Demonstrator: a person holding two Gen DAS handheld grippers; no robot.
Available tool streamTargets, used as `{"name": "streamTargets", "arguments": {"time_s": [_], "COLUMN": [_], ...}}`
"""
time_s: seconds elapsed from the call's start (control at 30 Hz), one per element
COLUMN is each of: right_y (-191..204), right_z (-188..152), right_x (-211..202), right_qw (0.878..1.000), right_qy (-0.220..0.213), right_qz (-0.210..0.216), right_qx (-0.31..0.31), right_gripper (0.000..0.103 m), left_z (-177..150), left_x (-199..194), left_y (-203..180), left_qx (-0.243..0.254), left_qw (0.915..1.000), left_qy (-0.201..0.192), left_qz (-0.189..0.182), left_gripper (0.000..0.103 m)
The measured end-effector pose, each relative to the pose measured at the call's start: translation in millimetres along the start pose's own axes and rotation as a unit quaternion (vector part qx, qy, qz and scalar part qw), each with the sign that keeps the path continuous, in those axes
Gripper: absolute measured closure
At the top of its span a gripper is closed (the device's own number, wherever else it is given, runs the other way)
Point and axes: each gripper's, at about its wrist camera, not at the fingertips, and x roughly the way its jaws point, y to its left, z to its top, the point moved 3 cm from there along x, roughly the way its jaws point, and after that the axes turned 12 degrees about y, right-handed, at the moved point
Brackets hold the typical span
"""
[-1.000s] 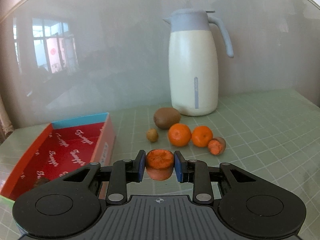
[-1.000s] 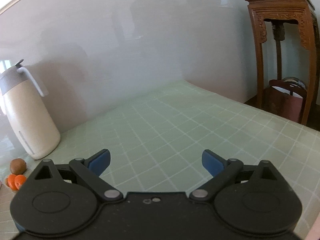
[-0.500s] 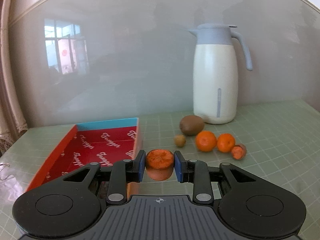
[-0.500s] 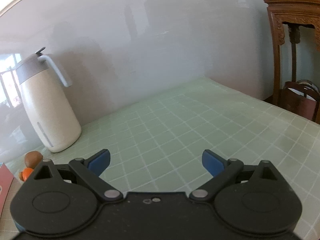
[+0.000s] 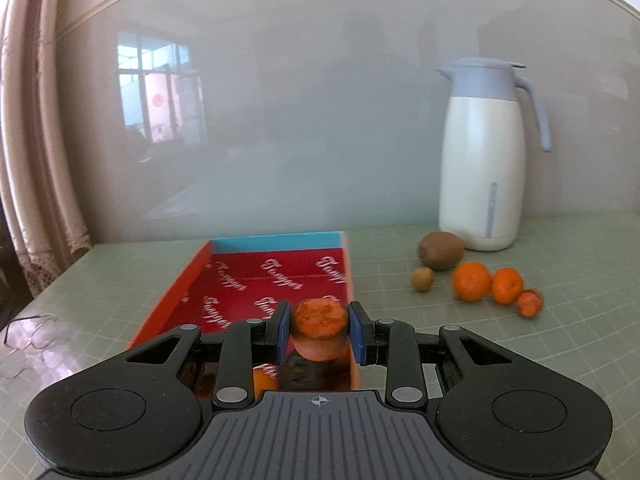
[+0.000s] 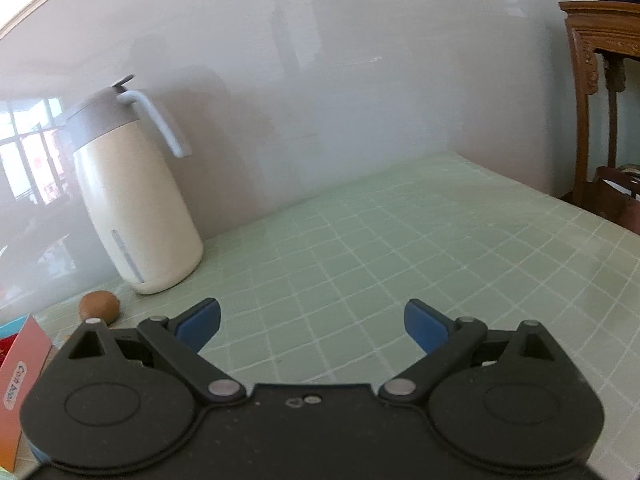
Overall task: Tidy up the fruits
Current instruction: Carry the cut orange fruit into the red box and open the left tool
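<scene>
Left tongs (image 5: 319,330) clamped on an orange piece (image 5: 319,322) above the red box (image 5: 276,280); loose fruit at 2 o'clock. Right tongs (image 6: 313,326) apart.

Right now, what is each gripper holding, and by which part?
Left gripper pinches a cut orange fruit piece by its sides; right gripper holds nothing.

Left tool (image 5: 319,332) clamped on something; right tool (image 6: 312,326) spread wide.

Soft daylight, fairly bright. The glossy wall (image 5: 320,120) mirrors a window (image 5: 160,92) up-left of the tool. Fisheye bends the edges; fruit (image 5: 472,280) to the right looks slightly blurred.
</scene>
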Motion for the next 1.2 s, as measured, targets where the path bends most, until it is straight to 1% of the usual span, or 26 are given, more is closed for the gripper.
{"name": "streamTargets", "arguments": {"time_s": [0.2, 0.4, 0.57, 0.67, 1.0, 1.2], "right_y": [22, 39, 49, 54, 46, 35], "right_z": [-4, -8, -12, -14, -14, -12], "right_x": [2, 4, 5, 7, 7, 6], "right_qw": [1.0, 0.999, 0.999, 0.999, 0.999, 0.999], "right_qy": [0.004, 0.009, 0.012, 0.015, 0.014, 0.012], "right_qz": [0.011, 0.019, 0.023, 0.024, 0.013, 0.009], "right_qx": [-0.014, -0.024, -0.032, -0.038, -0.044, -0.037], "right_gripper": [0.004, 0.004, 0.004, 0.004, 0.004, 0.004], "left_z": [-5, -11, -16, -20, -23, -23], "left_x": [7, 18, 25, 31, 43, 44], "left_y": [26, 57, 74, 83, 96, 94], "left_qx": [-0.021, -0.06, -0.075, -0.085, -0.111, -0.113], "left_qw": [0.9996, 0.9977, 0.9962, 0.995, 0.9915, 0.9912], "left_qy": [0.006, 0.016, 0.021, 0.03, 0.036, 0.032], "left_qz": [0.016, 0.029, 0.041, 0.044, 0.058, 0.061], "left_gripper": [0.073, 0.073, 0.073, 0.073, 0.073, 0.073]}}
